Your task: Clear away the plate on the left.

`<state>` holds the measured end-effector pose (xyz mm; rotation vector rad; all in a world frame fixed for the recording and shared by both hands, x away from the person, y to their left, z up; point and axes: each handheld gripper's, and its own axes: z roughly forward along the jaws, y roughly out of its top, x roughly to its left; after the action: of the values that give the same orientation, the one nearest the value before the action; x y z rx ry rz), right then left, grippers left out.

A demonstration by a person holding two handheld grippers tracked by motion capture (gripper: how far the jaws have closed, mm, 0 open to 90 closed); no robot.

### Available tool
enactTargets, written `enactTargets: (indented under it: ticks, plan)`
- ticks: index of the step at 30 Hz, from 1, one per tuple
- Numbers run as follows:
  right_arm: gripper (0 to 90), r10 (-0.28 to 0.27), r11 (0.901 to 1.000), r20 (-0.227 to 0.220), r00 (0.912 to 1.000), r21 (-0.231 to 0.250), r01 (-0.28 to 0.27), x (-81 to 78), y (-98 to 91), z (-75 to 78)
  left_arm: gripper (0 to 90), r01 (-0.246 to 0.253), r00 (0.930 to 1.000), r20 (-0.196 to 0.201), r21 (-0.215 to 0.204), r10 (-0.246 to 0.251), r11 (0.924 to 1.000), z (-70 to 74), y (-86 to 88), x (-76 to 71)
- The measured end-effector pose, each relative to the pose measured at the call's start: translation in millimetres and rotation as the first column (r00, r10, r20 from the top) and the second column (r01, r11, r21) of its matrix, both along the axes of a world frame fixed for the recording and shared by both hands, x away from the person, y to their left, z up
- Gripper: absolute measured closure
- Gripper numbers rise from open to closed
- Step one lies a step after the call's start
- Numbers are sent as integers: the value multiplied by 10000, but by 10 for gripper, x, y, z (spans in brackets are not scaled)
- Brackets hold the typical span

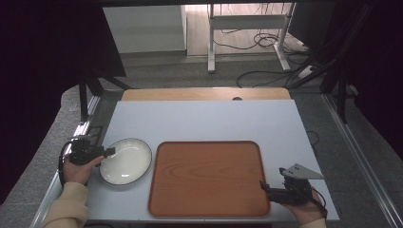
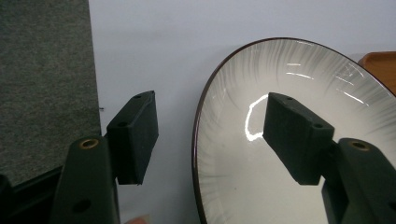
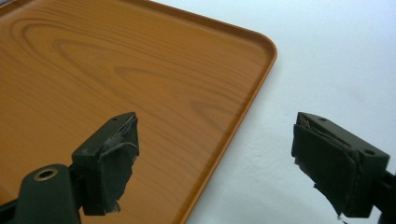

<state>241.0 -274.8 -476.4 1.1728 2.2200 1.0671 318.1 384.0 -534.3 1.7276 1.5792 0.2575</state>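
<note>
At the far left, the left gripper (image 1: 110, 152) has its fingers (image 2: 133, 135) spread wide, straddling the near-left rim of the plate (image 1: 126, 161): in the left gripper view one finger sits outside the dark rim over the tabletop (image 1: 204, 121), the other over the glossy white inside. Whether either finger touches the plate I cannot tell. The left hand (image 1: 78, 168) comes in from the lower left in a cream sleeve (image 1: 66, 209), gripper pointing right. There is one plate, lying just left of one wooden tray (image 1: 207, 176) at the middle of the tabletop. At the right, the right gripper (image 1: 263, 185) points left at the tray's near-right corner, fingers (image 3: 109, 161) wide apart, one above the tray, one above bare tabletop, holding nothing. The right hand (image 1: 304, 209) rests low at the near edge.
</note>
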Motion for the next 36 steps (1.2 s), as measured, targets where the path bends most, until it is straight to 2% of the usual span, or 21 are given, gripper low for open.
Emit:
enactTargets:
  ticks: [11, 21, 27, 36]
  plan:
    - [151, 7, 10000, -53, 10000, -25, -8, 4, -2, -8, 414, 50, 9997, -249, -299, -58, 9995, -81, 17, 10]
    - [152, 41, 10000, -46, 10000, -62, -41, 2, -1, -9, 476, 224, 9990, -379, -293, -235, 9993, -128, -14, 15]
    - [152, 32, 10000, -105, 9999, -66, -32, 9, -2, -16, 519, 127, 9995, -294, -451, -140, 9989, -147, -5, 7]
    - [152, 21, 9999, -98, 9999, -101, -22, 10, -7, -16, 549, 392, 9986, -335, -479, -408, 9981, -145, -68, 21]
